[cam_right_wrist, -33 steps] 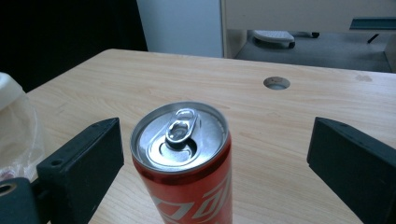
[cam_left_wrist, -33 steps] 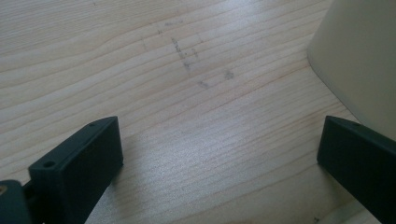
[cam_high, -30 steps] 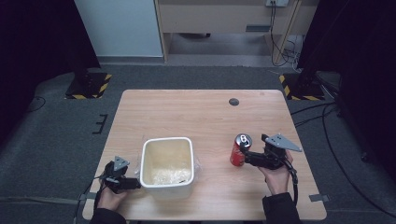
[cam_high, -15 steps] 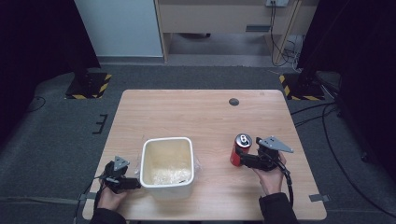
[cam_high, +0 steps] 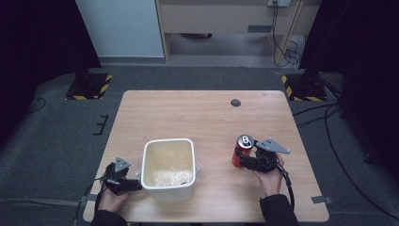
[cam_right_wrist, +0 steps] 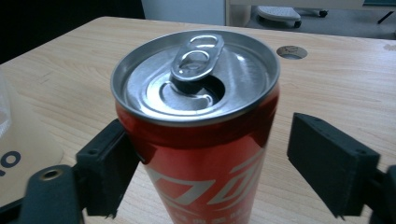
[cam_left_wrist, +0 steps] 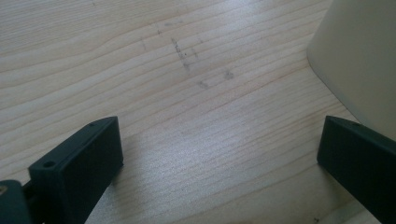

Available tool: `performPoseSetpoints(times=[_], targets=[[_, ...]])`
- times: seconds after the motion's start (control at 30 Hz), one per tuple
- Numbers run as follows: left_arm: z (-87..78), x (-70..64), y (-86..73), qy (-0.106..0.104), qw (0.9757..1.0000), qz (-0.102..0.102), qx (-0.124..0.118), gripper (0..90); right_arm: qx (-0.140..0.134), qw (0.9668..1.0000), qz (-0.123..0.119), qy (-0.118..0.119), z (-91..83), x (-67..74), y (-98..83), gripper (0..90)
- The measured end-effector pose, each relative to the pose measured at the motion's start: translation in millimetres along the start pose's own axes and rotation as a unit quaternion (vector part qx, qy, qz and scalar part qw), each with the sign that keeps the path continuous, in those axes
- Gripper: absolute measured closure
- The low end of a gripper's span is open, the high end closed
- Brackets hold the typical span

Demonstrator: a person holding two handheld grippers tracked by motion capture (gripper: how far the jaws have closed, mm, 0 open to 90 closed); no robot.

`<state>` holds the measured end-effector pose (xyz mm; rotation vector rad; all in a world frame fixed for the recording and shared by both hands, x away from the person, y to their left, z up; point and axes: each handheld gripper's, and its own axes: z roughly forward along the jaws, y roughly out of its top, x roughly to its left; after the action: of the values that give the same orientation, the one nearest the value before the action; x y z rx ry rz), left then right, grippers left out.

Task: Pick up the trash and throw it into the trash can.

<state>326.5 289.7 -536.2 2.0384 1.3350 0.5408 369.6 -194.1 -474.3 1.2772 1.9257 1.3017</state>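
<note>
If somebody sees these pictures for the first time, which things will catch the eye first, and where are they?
First the red can, already opened, standing upright at the table's right side between the jaws of the right tool; they have just been closing, one jaw at the can, the other apart. Next the pale square tub near the front edge, with the left tool open beside it.

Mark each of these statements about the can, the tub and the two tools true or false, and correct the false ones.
1. The red can stands upright between the right tool's jaws. True.
2. The can's top is sealed. False: the tab is pushed in and the mouth is open.
3. The left tool holds the white tub. False: its jaws stand wide apart over bare table, the tub beside one jaw.
4. The right tool's jaws have just been closing; one pad touches the can, the other stands off it. True.
5. The can lies inside the tub. False: it stands apart, to the tub's right.
</note>
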Motion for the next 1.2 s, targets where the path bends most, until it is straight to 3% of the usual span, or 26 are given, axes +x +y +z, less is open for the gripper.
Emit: performPoseSetpoints(times=[0.27,0.7,0.97,1.2], targets=[[0.0,0.1,0.0,0.0,1.0,0.001,0.0,0.0,0.0,0.9998,-0.016,0.008,1.9,3.0,-0.9,31.4],[0.0,0.0,0.0,0.0,1.0,0.0,0.0,0.0,-0.016,0.9995,-0.018,0.018,-5.0,4.8,5.6,33.4],[0.0,0.1,0.0,0.0,1.0,0.001,0.0,0.0,-0.053,0.9977,-0.002,0.042,-20.2,7.2,19.1,33.4],[0.0,0.0,0.0,0.0,1.0,0.0,0.0,0.0,-0.097,0.993,0.008,0.066,-39.0,10.3,34.7,33.4]])
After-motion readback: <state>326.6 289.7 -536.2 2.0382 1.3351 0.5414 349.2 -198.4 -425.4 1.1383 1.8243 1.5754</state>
